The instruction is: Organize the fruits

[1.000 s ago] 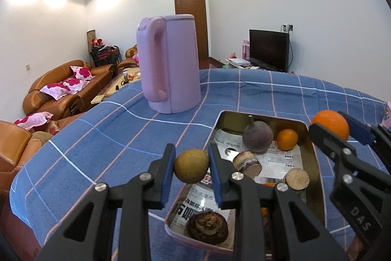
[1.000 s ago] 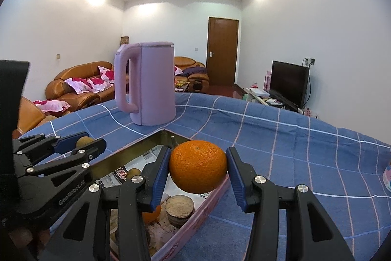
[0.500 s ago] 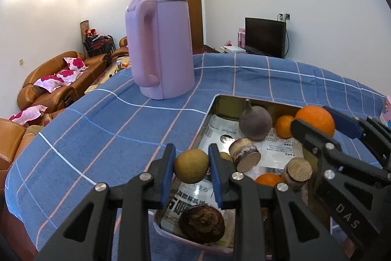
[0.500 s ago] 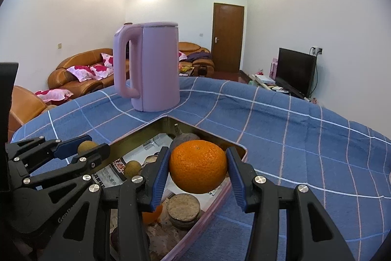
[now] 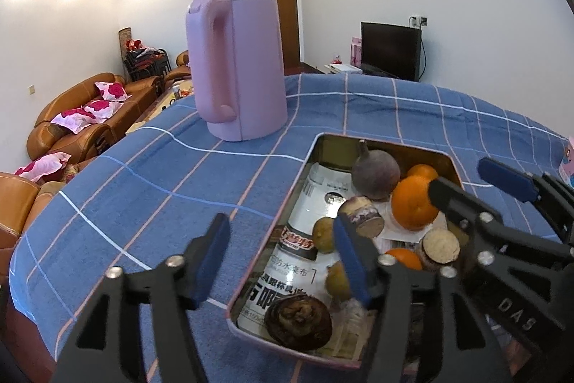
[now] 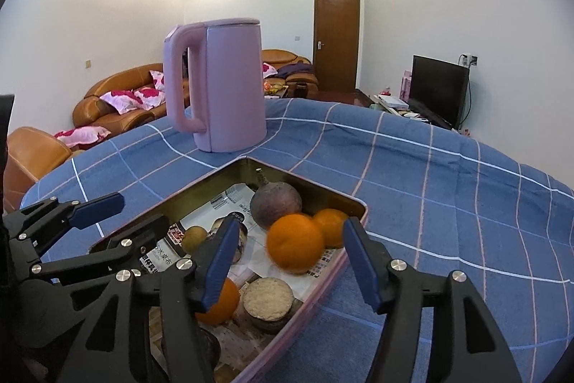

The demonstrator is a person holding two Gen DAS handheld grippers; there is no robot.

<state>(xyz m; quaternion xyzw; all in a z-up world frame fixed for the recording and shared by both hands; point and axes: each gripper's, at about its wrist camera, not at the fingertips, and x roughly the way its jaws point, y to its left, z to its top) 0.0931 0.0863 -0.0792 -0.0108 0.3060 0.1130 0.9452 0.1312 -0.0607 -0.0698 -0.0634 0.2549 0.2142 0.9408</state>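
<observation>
A metal tray (image 5: pixel 311 156) (image 6: pixel 360 208) lined with newspaper sits on the blue checked tablecloth. It holds several fruits: a dark purple round fruit (image 5: pixel 375 173) (image 6: pixel 275 205), oranges, brownish-green fruits and cut root pieces. My left gripper (image 5: pixel 281 253) (image 6: pixel 120 212) is open and empty above the tray's near left edge. A brownish-green fruit (image 5: pixel 339 279) lies in the tray just below its right finger. My right gripper (image 6: pixel 291 261) (image 5: pixel 477 182) is open; a large orange (image 6: pixel 295 242) (image 5: pixel 414 207), slightly blurred, is in the tray between its fingers.
A tall pink kettle (image 5: pixel 236 74) (image 6: pixel 215 85) stands on the cloth behind the tray. The table's left edge drops toward brown sofas (image 5: pixel 89 117). A TV (image 6: pixel 439 88) stands at the right wall.
Both grippers have opened. The brownish-green fruit left the left gripper and the large orange left the right gripper; both are now in the tray. Both grippers have come lower over the tray.
</observation>
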